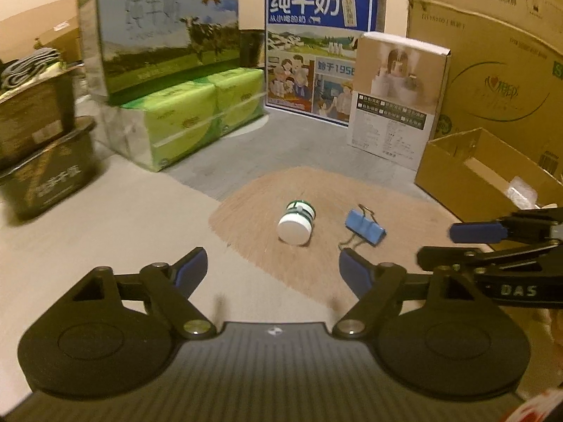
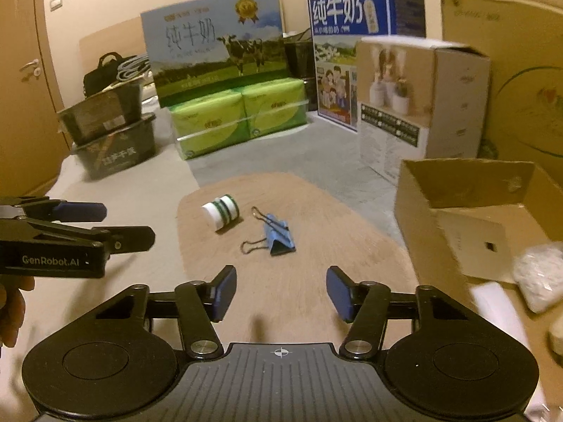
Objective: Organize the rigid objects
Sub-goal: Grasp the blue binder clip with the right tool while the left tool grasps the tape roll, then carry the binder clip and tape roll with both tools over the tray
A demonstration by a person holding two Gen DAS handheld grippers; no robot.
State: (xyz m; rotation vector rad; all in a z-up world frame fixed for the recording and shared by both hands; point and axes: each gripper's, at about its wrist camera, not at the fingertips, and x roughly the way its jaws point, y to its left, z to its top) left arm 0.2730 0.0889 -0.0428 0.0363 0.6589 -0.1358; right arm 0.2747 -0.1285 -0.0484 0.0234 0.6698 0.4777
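Jar: small white jar (image 1: 295, 223) with green bands, on its side on the brown mat (image 1: 274, 263), lid end toward the cameras.
Clip: blue binder clip (image 1: 364, 228) just right of the jar, not touching it, wire handles splayed.
Left gripper (image 1: 272, 274): jaws wide, holding nothing, above the mat's near edge.
Right gripper (image 2: 278, 293): jaws wide, holding nothing, near the clip.
Box: open cardboard box (image 2: 468, 204) right of the mat.
Backdrop: 2 milk cartons (image 1: 169, 31) and green tissue packs (image 1: 197, 112) behind.

Dim warm light, soft blur, fisheye-bent edges
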